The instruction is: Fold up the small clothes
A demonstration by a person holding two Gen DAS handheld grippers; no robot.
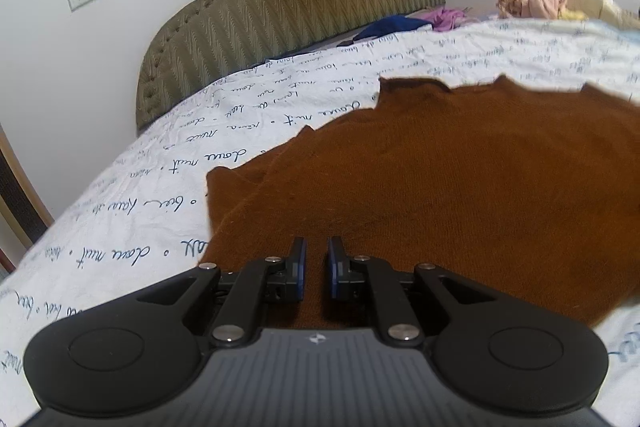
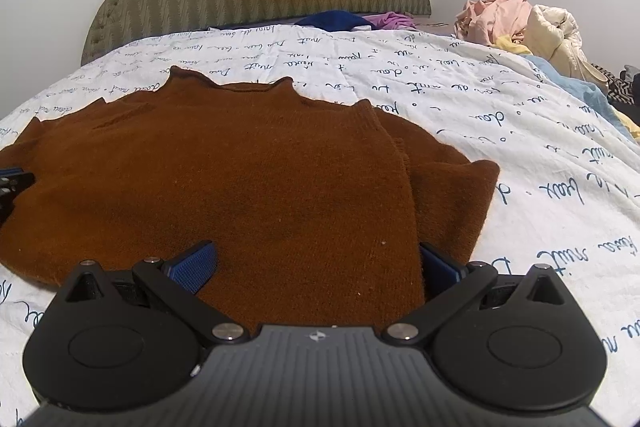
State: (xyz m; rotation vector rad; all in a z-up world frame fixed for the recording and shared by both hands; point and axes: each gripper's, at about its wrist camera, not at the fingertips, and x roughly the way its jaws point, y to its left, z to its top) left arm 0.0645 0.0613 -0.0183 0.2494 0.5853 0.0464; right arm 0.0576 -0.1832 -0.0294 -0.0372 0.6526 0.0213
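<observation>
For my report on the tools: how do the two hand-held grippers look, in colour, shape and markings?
Both look alike. The left gripper and right gripper have a ribbed grey body with a small white logo, two round black side housings, black linkage arms with silver pins, and blue textured pads. No cables or sleeves show.

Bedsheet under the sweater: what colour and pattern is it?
The bedsheet is white with dark blue cursive handwriting printed across it, clearest in the right wrist view.
</observation>
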